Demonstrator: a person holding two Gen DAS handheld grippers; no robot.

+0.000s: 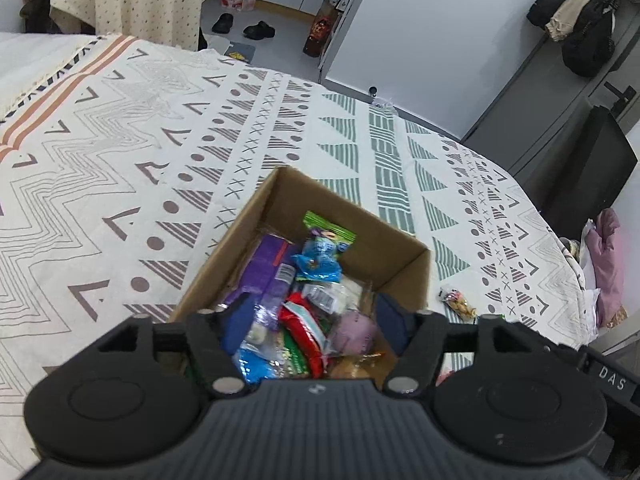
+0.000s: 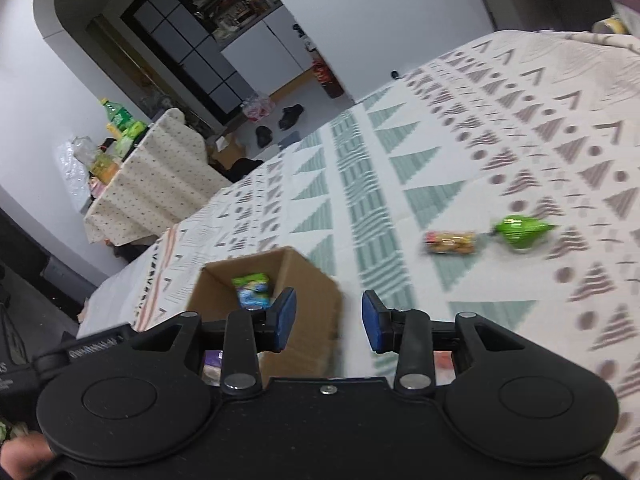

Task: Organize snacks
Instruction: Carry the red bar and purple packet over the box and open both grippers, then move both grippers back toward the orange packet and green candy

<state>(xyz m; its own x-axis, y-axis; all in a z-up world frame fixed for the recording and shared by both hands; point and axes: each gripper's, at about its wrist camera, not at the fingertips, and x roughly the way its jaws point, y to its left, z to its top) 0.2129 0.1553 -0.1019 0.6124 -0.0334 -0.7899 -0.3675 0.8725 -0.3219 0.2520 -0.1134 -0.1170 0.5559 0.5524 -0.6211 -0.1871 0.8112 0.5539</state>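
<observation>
An open cardboard box [image 1: 400, 268] sits on the patterned cloth and holds several snack packets, among them a blue and green packet [image 1: 320, 256] and a red one [image 1: 304, 324]. My left gripper [image 1: 316, 320] hovers open over the box with nothing between its fingers. A small clear snack packet [image 1: 458, 300] lies on the cloth right of the box. In the right wrist view the box [image 2: 304, 292] is at the lower left. My right gripper [image 2: 329, 320] is open and empty beside it. The clear snack packet [image 2: 451, 242] and a green packet [image 2: 520, 230] lie further out.
The patterned cloth [image 1: 160, 152] covers a wide surface. A second covered table [image 2: 160, 184] with bottles [image 2: 116, 120] stands beyond. Dark cabinets [image 1: 560, 92], hanging coats [image 1: 580, 12] and shoes [image 1: 260, 30] on the floor lie around the edges.
</observation>
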